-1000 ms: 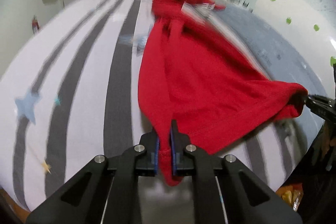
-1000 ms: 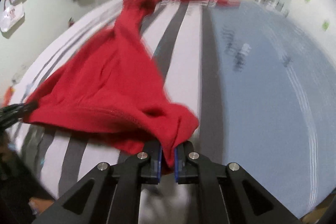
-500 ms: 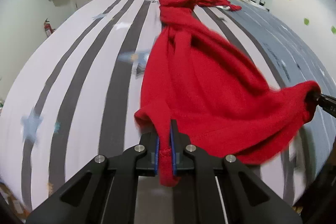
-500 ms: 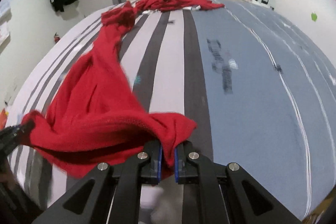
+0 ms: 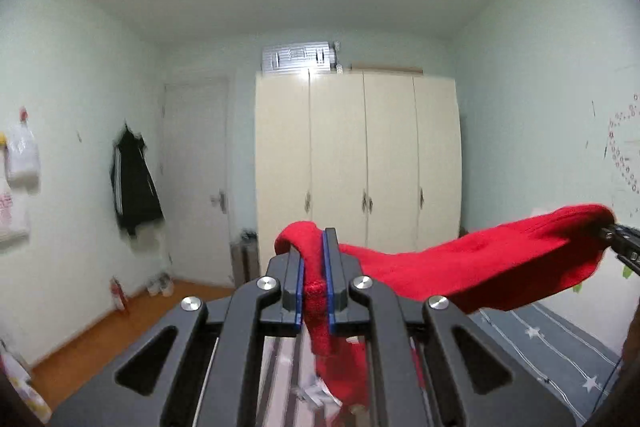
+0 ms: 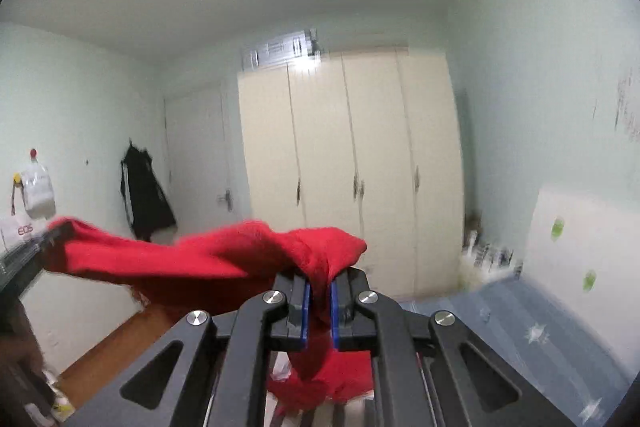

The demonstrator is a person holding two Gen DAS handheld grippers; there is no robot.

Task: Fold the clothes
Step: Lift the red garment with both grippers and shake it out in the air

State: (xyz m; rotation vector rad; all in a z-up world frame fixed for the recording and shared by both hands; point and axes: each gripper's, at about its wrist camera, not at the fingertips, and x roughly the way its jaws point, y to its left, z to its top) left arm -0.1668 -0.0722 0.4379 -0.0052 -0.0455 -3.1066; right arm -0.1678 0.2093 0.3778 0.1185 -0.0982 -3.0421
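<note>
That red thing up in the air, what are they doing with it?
A person is folding clothes with a claw in each hand. The left claw and the right claw are each shut on an edge of the red garment, which is held up in the air, stretched between them. The rest of it hangs down below the claws. Nothing is folded yet.

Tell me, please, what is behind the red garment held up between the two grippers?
Behind the red garment stands a cream wardrobe with closed doors; its bottom edge and the floor there are covered by the cloth.
</note>
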